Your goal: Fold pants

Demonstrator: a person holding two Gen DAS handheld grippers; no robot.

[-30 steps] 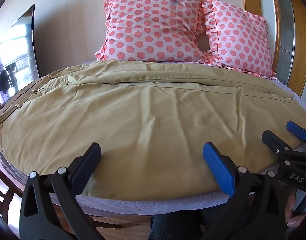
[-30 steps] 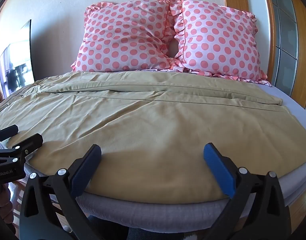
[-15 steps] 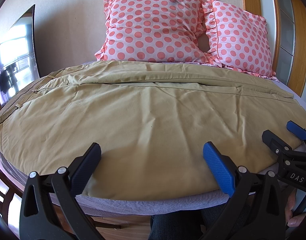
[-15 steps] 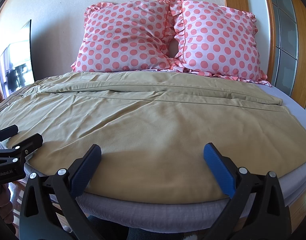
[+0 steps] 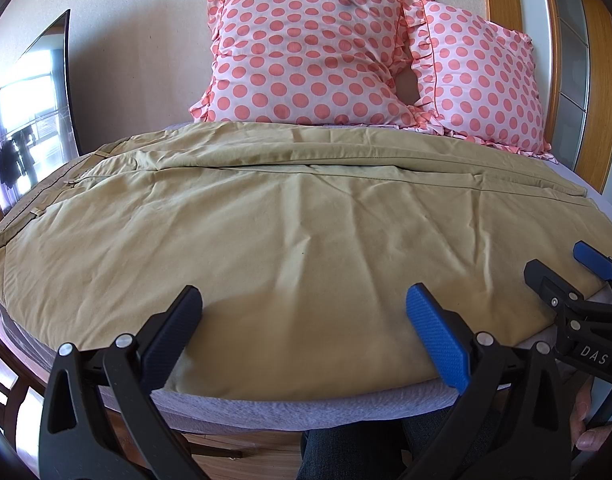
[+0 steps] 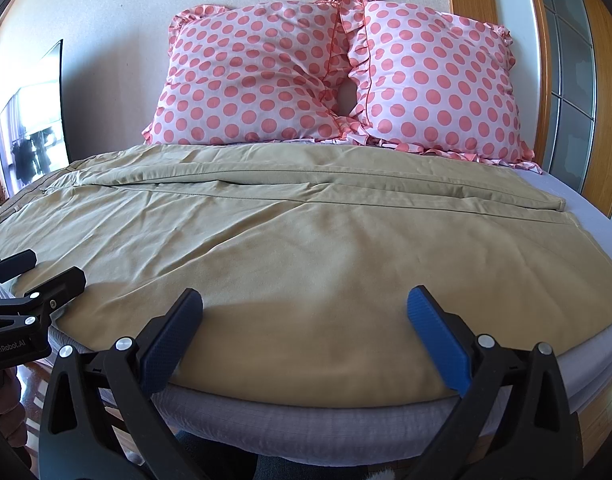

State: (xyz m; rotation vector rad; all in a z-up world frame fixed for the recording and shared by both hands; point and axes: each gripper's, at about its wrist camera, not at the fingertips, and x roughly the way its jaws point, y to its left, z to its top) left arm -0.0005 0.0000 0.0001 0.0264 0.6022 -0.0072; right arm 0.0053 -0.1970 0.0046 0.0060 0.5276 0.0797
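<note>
Tan pants [image 5: 290, 216] lie spread flat across the bed, waistband at the left, leg hems at the right, one leg folded over the other along the far side. They also fill the right wrist view [image 6: 306, 240]. My left gripper [image 5: 304, 332] is open and empty, hovering over the near edge of the pants. My right gripper [image 6: 304, 332] is open and empty over the same near edge, further right. The right gripper shows in the left wrist view [image 5: 562, 276]; the left gripper shows in the right wrist view [image 6: 38, 276].
Two pink polka-dot pillows [image 5: 306, 56] [image 6: 434, 84] lean against the wall behind the pants. The bed has a lilac sheet [image 6: 306, 420] with a rounded near edge. A dark screen [image 5: 30, 120] stands at the left. Wooden frames [image 6: 602, 100] are at the right.
</note>
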